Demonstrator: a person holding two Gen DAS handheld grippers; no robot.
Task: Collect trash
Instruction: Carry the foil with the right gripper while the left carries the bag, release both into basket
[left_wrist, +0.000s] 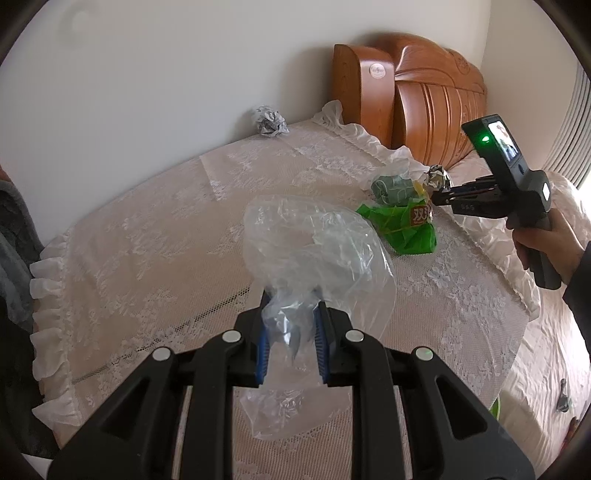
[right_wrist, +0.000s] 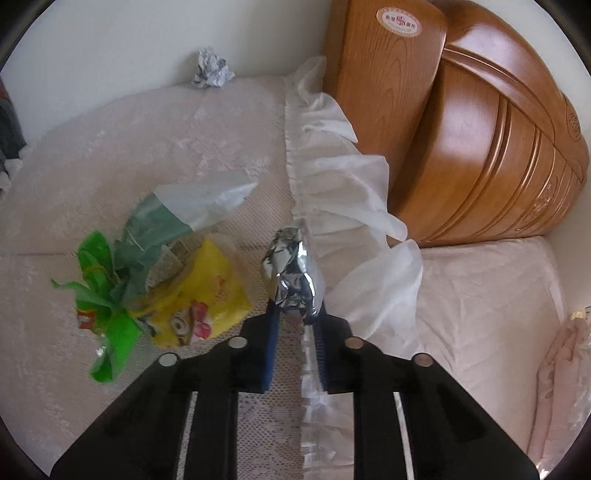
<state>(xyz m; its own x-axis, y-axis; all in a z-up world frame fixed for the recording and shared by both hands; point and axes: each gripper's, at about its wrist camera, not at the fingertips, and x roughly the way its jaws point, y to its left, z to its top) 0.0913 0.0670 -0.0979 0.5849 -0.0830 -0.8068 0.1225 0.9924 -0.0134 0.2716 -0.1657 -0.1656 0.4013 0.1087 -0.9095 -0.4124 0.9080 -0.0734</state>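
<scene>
A crumpled ball of shiny silver foil (right_wrist: 291, 271) sits between the blue pads of the right gripper (right_wrist: 295, 317), at the frilly edge of the lace cloth. The jaws are squeezed narrow on it, so it looks ready to lift.

The left gripper (left_wrist: 290, 332) has its jaws pinched tight on a thin clear plastic bag (left_wrist: 314, 251). The bag puffs out above the table, probably held open so trash can go in.

More trash lies near the foil: a torn green plastic wrapper (right_wrist: 107, 314), a yellow snack bag with a cartoon face (right_wrist: 199, 295) and a pale see-through bag with something green inside (right_wrist: 184, 214). A scrunched ball of printed paper (right_wrist: 212, 72) rests far off, by the white wall (left_wrist: 166, 92).

Everything lies on a white lace tablecloth with ruffled edges (left_wrist: 147, 240). Beside it stands a bed with a carved brown wooden headboard (right_wrist: 480, 129) and pink bedding (right_wrist: 480, 295).
</scene>
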